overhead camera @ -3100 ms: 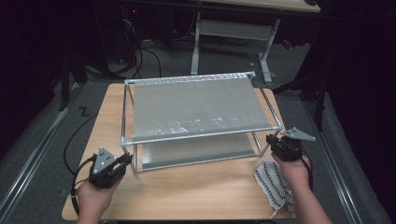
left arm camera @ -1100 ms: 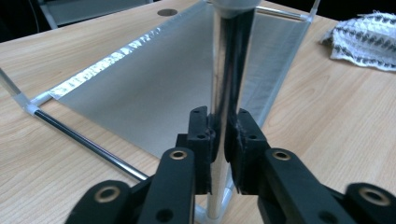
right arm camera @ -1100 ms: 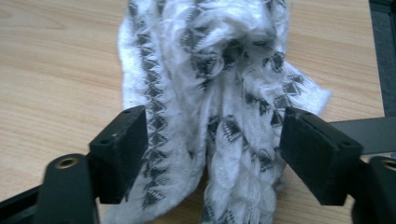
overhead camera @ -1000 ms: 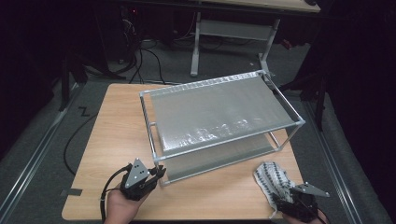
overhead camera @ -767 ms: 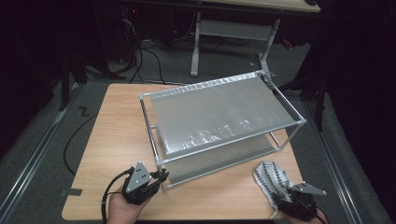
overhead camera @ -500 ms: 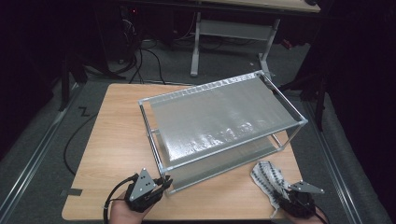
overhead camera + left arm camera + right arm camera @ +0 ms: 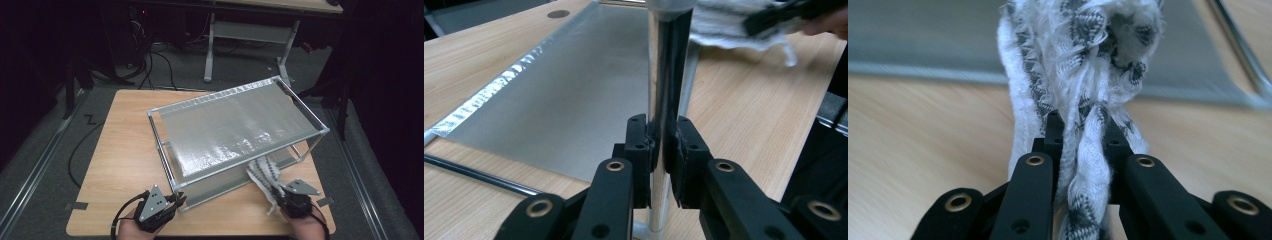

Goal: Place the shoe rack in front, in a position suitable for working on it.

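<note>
Chrome-tube two-tier rack with silver metal shelves sits skewed on wooden table. Left tool clamps its near corner post; right tool grips white-and-grey patterned woven cloth beside the lower shelf. Risks: cloth snagging the frame, rack sliding off

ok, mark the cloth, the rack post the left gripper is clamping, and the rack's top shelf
cloth (image 7: 1083, 55), right gripper view, bunched top.
rack post (image 7: 667, 75), left gripper view, shiny shaft above the jaws.
top shelf (image 7: 235, 127), high view, middle of sheet.

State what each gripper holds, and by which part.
Left gripper: the metal rack, by its near corner post. Right gripper: the patterned cloth, by a bunched fold.
</note>
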`<state>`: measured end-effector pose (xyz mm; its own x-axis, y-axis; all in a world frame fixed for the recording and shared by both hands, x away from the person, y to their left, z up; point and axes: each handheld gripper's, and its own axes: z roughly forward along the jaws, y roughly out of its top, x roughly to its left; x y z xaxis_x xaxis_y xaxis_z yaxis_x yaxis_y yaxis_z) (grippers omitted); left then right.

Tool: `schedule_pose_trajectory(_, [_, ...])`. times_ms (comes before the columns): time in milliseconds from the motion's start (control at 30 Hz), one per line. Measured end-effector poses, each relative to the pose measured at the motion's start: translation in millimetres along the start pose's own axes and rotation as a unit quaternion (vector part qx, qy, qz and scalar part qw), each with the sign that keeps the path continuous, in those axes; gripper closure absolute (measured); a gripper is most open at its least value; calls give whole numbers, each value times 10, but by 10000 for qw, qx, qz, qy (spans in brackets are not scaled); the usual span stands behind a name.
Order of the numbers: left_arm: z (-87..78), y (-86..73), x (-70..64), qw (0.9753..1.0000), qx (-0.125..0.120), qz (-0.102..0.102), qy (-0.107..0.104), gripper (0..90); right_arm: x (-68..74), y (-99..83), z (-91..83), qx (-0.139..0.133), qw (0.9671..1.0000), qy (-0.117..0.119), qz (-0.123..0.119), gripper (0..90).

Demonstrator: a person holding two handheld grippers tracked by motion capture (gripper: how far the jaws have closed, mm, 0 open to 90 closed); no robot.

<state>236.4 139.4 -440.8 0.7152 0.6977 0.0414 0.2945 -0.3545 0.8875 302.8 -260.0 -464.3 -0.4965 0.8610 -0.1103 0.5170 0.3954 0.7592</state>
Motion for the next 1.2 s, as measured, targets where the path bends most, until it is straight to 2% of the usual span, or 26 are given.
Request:
schedule_pose_trajectory(33, [-4, 1, -9, 10000, 8, 30, 0, 796, 102, 74, 53, -57, 9999, 71, -75, 795])
schedule_pose_trajectory(67, [-5, 3, -19, 10000, 11, 56, 2, 796, 102, 74, 53, -57, 9999, 71, -75, 795])
schedule_pose_trajectory(100, [-8, 3, -28, 10000, 16, 71, 5, 795, 207, 148, 104, -127, 9997, 152, -172, 794])
schedule_pose_trajectory(133, [-8, 0, -33, 10000, 14, 58, 7, 795, 430, 282, 197, -250, 9984, 368, -353, 793])
schedule_pose_trajectory(167, [-7, -3, -33, 10000, 10, 53, 5, 795, 544, 335, 239, -308, 9976, 452, -427, 792])
schedule_pose_trajectory(267, [-7, -10, -38, 10000, 11, 48, -1, 795, 855, 459, 365, -408, 9948, 716, -596, 791])
schedule_pose_trajectory(300, [-7, -10, -38, 10000, 11, 48, -1, 795, 855, 459, 365, -408, 9948, 716, -596, 791])
schedule_pose_trajectory(333, [-9, -11, -39, 10000, 14, 44, 2, 795, 950, 496, 406, -410, 9940, 801, -621, 790])
schedule_pose_trajectory(367, [-10, -11, -43, 10000, 14, 37, 1, 795, 1128, 555, 477, -478, 9922, 913, -704, 790])
schedule_pose_trajectory(400, [-9, -11, -49, 10000, 7, 35, 9, 795, 1128, 555, 477, -478, 9922, 913, -704, 790])
schedule_pose_trajectory(500, [-12, -13, -65, 10000, 9, 20, 27, 796, 1359, 599, 605, -471, 9898, 1054, -831, 787])
schedule_pose_trajectory(567, [-15, -10, -72, 10000, 28, 29, 26, 796, 1462, 600, 687, -395, 9888, 1211, -783, 785])
schedule_pose_trajectory(600, [-20, -8, -83, 10000, 50, 68, 35, 796, 1477, 598, 726, -404, 9873, 1268, -870, 784])
schedule_pose_trajectory(667, [-41, -28, -120, 10000, 13, 61, 4, 796, 1558, 571, 806, -258, 9862, 1427, -797, 770])
schedule_pose_trajectory(700, [-51, -24, -143, 9999, 43, 154, 65, 795, 1576, 555, 838, -246, 9850, 1464, -883, 764])
schedule_pose_trajectory(733, [-58, -24, -159, 9997, 61, 209, 107, 790, 1589, 537, 864, -264, 9831, 1525, -977, 742])
schedule_pose_trajectory(767, [-67, -31, -174, 9998, 56, 164, 123, 789, 1622, 505, 880, -176, 9822, 1603, -962, 652])
schedule_pose_trajectory(800, [-67, -31, -174, 9998, 56, 164, 123, 788, 1622, 505, 880, -176, 9822, 1603, -962, 652])
schedule_pose_trajectory(867, [-70, -25, -180, 9997, 31, 162, 172, 780, 1654, 497, 847, -143, 9821, 1672, -861, 562])
schedule_pose_trajectory(967, [-87, -8, -179, 9998, -119, 56, 130, 738, 1658, 487, 739, -243, 9813, 1755, -750, 507])
schedule_pose_trajectory(1000, [-90, -3, -179, 9998, -149, 55, 125, 717, 1646, 487, 687, -324, 9801, 1794, -785, 495])
schedule_pose_trajectory(1033, [-93, 9, -178, 9998, -184, 45, 115, 705, 1642, 502, 614, -460, 9795, 1817, -736, 491])
schedule_pose_trajectory(1100, [-91, 26, -170, 9997, -237, 10, 87, 703, 1638, 513, 595, -549, 9789, 1839, -704, 496])
schedule_pose_trajectory(1133, [-87, 35, -164, 9997, -259, -20, 42, 702, 1632, 543, 589, -710, 9791, 1783, -674, 546])
schedule_pose_trajectory(1167, [-80, 41, -159, 9996, -264, -58, -6, 702, 1632, 543, 589, -710, 9791, 1783, -674, 546])
schedule_pose_trajectory(1200, [-70, 45, -155, 9996, -260, -74, -35, 702, 1620, 563, 661, -735, 9813, 1638, -691, 596])
